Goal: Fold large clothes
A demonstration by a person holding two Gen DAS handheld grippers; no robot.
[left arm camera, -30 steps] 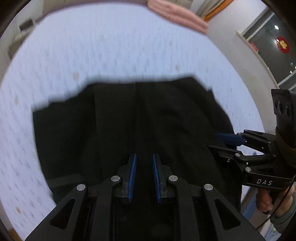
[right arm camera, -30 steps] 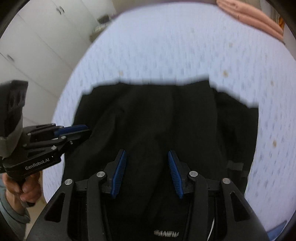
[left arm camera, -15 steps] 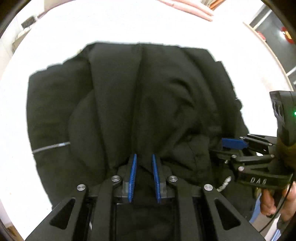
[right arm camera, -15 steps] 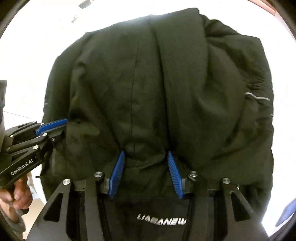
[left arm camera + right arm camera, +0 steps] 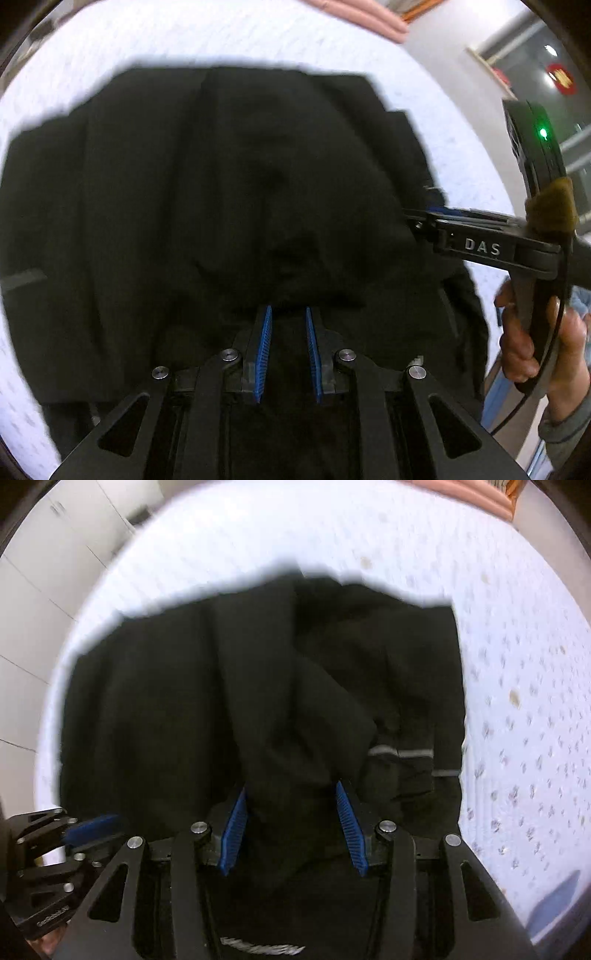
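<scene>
A large black garment (image 5: 221, 192) lies folded over on a white dotted bed sheet (image 5: 184, 40). It also fills the right wrist view (image 5: 166, 709), where a grey reflective strip (image 5: 400, 752) shows on its right side. My left gripper (image 5: 287, 314) is shut on a bunched fold of the black cloth at its near edge. My right gripper (image 5: 291, 794) is shut on a thicker bunch of the same cloth. Each gripper shows in the other's view: the right one (image 5: 443, 218) and the left one (image 5: 92, 827), both at the garment's near edge.
A pink folded cloth (image 5: 369, 22) lies at the far end of the bed, also seen in the right wrist view (image 5: 476, 494). White cupboard doors (image 5: 33, 590) stand to the left. A wall and dark window (image 5: 546, 85) are to the right.
Both grippers, still shut on the black cloth, have drawn back and up from the garment. More white sheet shows around it than half a second ago.
</scene>
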